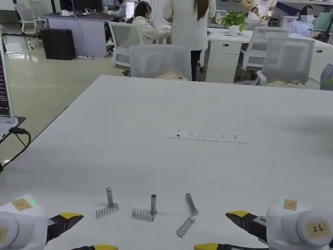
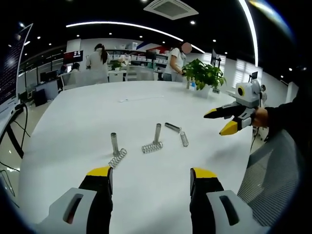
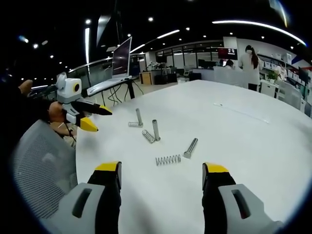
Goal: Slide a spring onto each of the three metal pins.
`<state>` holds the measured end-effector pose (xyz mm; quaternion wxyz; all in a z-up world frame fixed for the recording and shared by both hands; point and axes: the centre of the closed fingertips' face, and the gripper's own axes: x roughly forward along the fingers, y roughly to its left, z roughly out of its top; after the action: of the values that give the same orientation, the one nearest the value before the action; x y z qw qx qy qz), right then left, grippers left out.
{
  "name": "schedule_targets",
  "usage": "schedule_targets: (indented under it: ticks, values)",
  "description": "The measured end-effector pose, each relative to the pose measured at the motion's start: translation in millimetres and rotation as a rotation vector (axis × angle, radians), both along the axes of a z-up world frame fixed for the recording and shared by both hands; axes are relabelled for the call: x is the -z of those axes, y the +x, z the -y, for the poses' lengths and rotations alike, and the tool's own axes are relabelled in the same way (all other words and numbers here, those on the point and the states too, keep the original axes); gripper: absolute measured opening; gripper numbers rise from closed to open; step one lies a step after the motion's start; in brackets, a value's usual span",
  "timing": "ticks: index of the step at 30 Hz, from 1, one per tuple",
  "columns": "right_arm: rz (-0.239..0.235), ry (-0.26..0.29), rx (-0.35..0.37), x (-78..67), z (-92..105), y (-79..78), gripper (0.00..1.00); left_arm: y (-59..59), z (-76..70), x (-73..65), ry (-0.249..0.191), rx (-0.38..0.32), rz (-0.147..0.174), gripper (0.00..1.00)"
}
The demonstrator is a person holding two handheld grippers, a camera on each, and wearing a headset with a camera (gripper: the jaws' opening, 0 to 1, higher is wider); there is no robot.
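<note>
Left gripper (image 2: pixel 151 174) and right gripper (image 3: pixel 162 168) both wide open, empty. Springs (image 1: pixel 106 210) lie beside pins (image 1: pixel 153 203).

In the head view my left tongs (image 1: pixel 95 232) and right tongs (image 1: pixel 216 230), grey with yellow tips, are cut off by the bottom edge. The dark laptop screen (image 1: pixel 3 88) is cut by the left edge. The little marks on the long flat white power strip (image 1: pixel 208 136) are too small to tell.
</note>
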<state>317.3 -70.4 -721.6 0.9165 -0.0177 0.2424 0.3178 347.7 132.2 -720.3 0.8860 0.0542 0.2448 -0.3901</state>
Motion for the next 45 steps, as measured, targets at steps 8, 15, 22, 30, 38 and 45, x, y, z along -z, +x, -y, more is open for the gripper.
schedule_targets:
  ticks: [8,15,22,30,38,45]
  values:
    - [0.015,0.001,0.01,-5.2,1.2,-1.2,0.65,-3.1,3.3,-0.3,0.0,-0.001,0.003,0.59]
    - [0.013,-0.018,0.017,-5.3,3.0,0.9,0.65,-5.7,4.3,-1.5,0.011,0.035,0.009,0.59]
    - [0.031,-0.028,0.042,-11.5,10.5,4.9,0.64,-0.1,8.9,-14.5,-0.049,0.041,0.035,0.6]
    - [0.015,-0.041,0.032,-7.6,10.9,6.8,0.63,3.0,-0.1,-11.6,-0.032,0.057,0.065,0.6]
    - [0.012,-0.067,0.006,-13.4,7.2,14.6,0.61,1.9,-2.8,-13.7,-0.063,0.043,0.055,0.59]
    - [0.01,-0.072,0.028,-17.8,11.4,28.5,0.57,-0.3,4.3,-15.2,-0.064,0.064,0.064,0.59]
